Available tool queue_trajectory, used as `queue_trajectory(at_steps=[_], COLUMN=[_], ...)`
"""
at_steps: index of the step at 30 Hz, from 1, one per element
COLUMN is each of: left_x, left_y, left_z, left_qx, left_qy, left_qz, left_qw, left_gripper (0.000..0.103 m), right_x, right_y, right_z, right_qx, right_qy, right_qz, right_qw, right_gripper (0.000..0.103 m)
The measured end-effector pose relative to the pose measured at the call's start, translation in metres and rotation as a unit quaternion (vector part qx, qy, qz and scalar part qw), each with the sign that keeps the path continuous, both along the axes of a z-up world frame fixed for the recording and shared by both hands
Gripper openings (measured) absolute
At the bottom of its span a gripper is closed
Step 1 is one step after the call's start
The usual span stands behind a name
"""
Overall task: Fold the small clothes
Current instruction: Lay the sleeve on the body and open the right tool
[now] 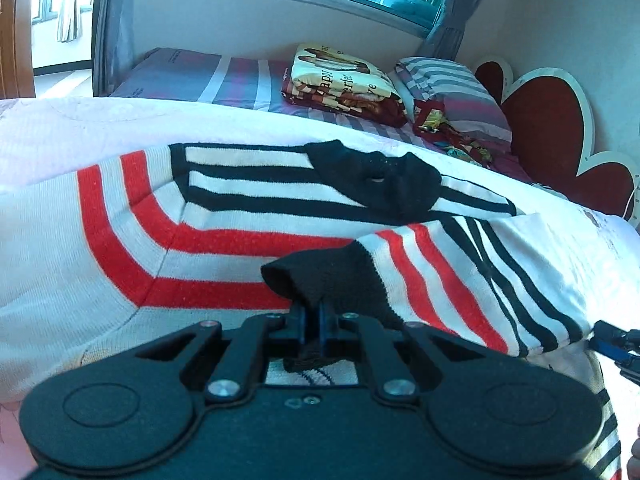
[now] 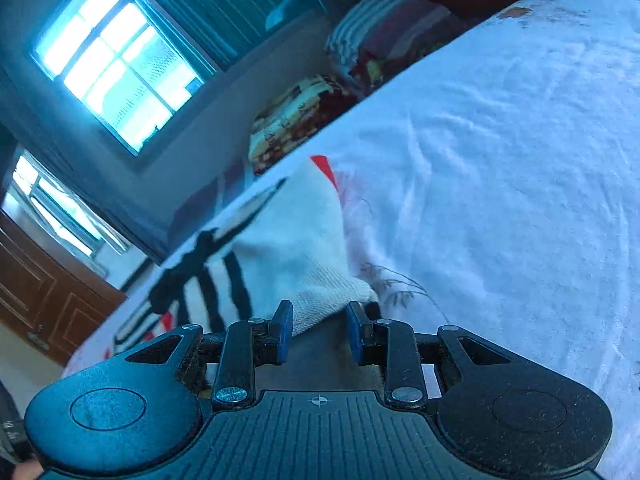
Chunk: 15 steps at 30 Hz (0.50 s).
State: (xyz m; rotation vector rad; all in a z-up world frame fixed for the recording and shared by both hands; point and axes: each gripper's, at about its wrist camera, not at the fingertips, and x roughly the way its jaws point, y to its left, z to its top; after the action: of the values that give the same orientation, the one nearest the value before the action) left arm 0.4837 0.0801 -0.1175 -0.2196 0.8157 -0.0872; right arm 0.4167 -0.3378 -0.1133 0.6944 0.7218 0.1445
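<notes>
A small white knit sweater (image 1: 224, 236) with red and black stripes and a black collar (image 1: 376, 184) lies on a white bedspread (image 1: 80, 120). My left gripper (image 1: 313, 316) is shut on the black cuff (image 1: 320, 276) of a sleeve folded over the sweater's body. My right gripper (image 2: 319, 332) is open, its blue pads either side of a white corner of the sweater (image 2: 296, 264), touching or just above it. The right gripper also shows at the right edge of the left wrist view (image 1: 616, 348).
The bedspread (image 2: 500, 160) stretches to the right of the sweater. Behind it lie a folded printed blanket (image 1: 344, 80), a striped pillow (image 1: 448, 88) and a red heart-shaped headboard (image 1: 560, 128). A window and curtains stand at the back. A wooden door (image 2: 36, 292) is at left.
</notes>
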Motion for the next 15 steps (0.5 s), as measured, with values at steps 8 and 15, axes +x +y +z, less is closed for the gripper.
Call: queue_trajectory(at_steps=[8, 15], left_x=[0.001, 0.002], left_y=[0.001, -0.004], left_z=[0.0, 0.007], left_qx=[0.001, 0.04], left_qy=[0.001, -0.001], left_qz=[-0.001, -0.013], left_qw=[1.0, 0.9991], left_gripper=[0.005, 0.005], right_x=[-0.003, -0.014], right_y=[-0.024, -0.02], right_z=[-0.019, -0.009], right_qx=[0.111, 0.03], right_qy=[0.018, 0.004], right_qz=[-0.035, -0.018], right_qw=[0.993, 0.999], right_gripper=[0.028, 0.013])
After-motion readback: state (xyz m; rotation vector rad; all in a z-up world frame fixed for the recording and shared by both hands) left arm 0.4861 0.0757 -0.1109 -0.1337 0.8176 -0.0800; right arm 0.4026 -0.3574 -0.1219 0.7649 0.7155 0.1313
